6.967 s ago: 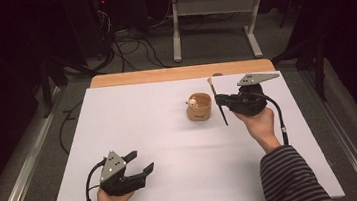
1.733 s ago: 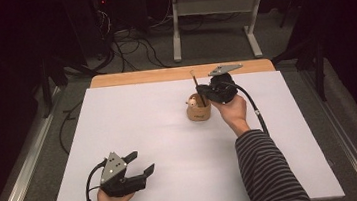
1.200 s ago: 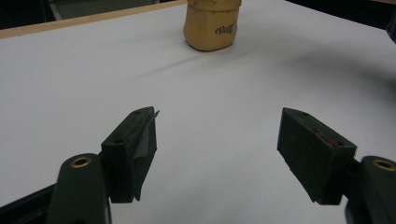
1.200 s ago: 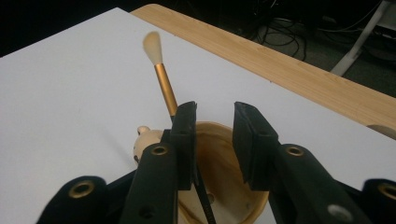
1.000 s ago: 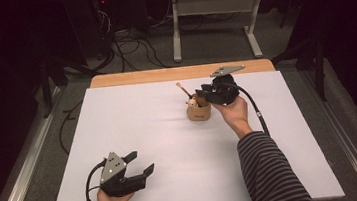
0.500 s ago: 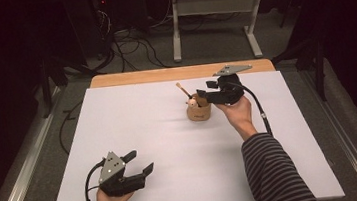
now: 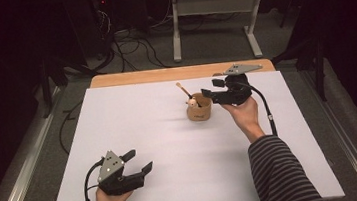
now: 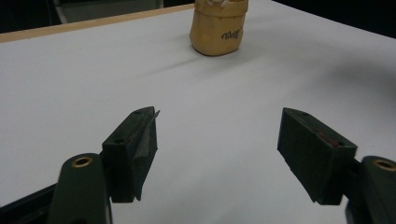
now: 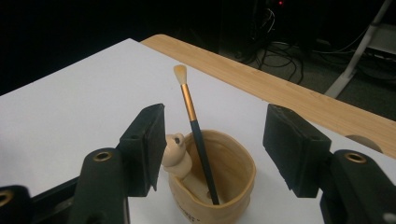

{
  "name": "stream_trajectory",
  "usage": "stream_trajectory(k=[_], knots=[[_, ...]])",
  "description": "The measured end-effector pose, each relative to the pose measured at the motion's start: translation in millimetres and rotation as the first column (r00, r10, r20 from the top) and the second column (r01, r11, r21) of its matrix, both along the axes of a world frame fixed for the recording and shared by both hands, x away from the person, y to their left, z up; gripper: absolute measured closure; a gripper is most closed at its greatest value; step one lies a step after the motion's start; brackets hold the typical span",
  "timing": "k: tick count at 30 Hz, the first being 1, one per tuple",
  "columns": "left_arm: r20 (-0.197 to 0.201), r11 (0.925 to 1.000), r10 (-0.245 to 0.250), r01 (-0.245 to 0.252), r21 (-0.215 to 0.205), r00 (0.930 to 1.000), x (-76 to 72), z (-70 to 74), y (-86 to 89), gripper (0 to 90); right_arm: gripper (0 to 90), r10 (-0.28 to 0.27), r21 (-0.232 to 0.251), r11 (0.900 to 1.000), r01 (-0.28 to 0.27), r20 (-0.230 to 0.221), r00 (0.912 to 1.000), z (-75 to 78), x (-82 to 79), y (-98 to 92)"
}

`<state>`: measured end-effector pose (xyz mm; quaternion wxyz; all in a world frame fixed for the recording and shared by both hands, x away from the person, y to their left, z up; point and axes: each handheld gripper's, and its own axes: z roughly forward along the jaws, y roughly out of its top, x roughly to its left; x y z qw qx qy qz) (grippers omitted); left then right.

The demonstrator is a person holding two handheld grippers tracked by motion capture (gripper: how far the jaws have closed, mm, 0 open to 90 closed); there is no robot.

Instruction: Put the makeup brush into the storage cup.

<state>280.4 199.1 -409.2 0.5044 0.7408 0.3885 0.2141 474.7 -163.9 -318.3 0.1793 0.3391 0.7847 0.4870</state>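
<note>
A tan cup stands on the white table top, right of centre toward the far edge. In it leans a dark-handled paintbrush, bristles up and tilted left, beside a small wooden figure. My right gripper hovers just right of the cup. Its jaws have just been opening, and they now stand wide apart and touch nothing. In the right gripper view the brush and cup show between and beyond the jaws of that gripper. My left gripper rests open and empty at the near left, facing the cup.
The white cover spans the table, with a wooden strip bare along its far edge. Beyond it, cables and a grey desk frame stand on the dark floor.
The right gripper carried the brush to the cup, opened and let it go. It has since drawn back a little to the right. The brush stays leaning in the cup. The left gripper has not moved.
</note>
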Motion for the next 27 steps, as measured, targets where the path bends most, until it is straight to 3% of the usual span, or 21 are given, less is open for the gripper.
stream_trajectory(k=[27], knots=[[-0.005,0.9998,0.019,-0.019,-0.004,0.9998,4.4,-0.5,5.0,29.3,40.2,0.040,0.018,0.999,-0.041,0.039,0.9984,13.6,-22.8,-14.4]])
